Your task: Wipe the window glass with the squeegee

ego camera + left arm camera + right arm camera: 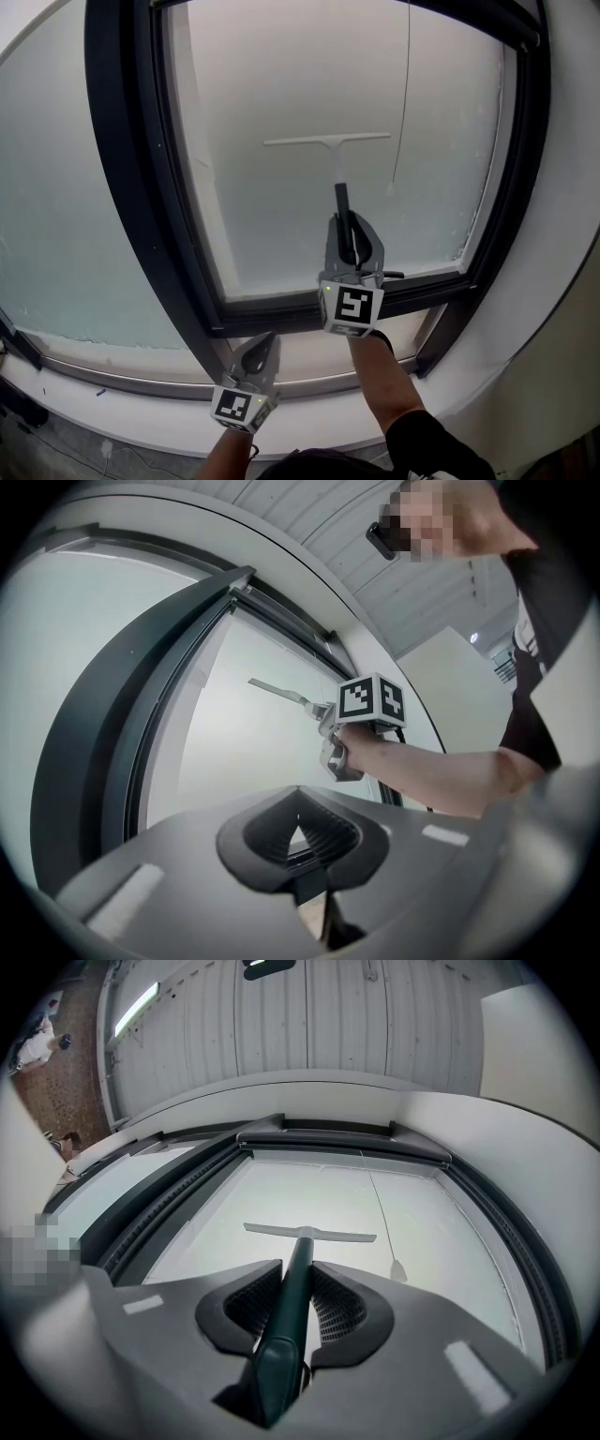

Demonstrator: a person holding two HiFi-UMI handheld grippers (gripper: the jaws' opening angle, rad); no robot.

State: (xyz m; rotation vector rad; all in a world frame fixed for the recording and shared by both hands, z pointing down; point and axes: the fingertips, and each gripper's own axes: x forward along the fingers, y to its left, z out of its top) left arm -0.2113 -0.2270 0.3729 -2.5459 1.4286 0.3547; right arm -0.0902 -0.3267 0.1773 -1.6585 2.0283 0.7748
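Note:
A squeegee [330, 142] with a pale blade and a dark green handle [291, 1302] lies against the frosted window glass [281, 84], its blade level near the pane's middle. My right gripper [353, 242] is shut on the handle, below the blade. The blade [309, 1233] shows straight ahead in the right gripper view. My left gripper [258, 352] hangs low at the sill, jaws closed with nothing between them. From the left gripper view, the right gripper's marker cube [372, 700] and the squeegee [278, 690] are up ahead.
A dark frame [127, 169] surrounds the pane, with a second glass panel [47, 216] to the left. A thin cord with a small pull [395, 186] hangs over the glass right of the squeegee. A pale sill [141, 366] runs below.

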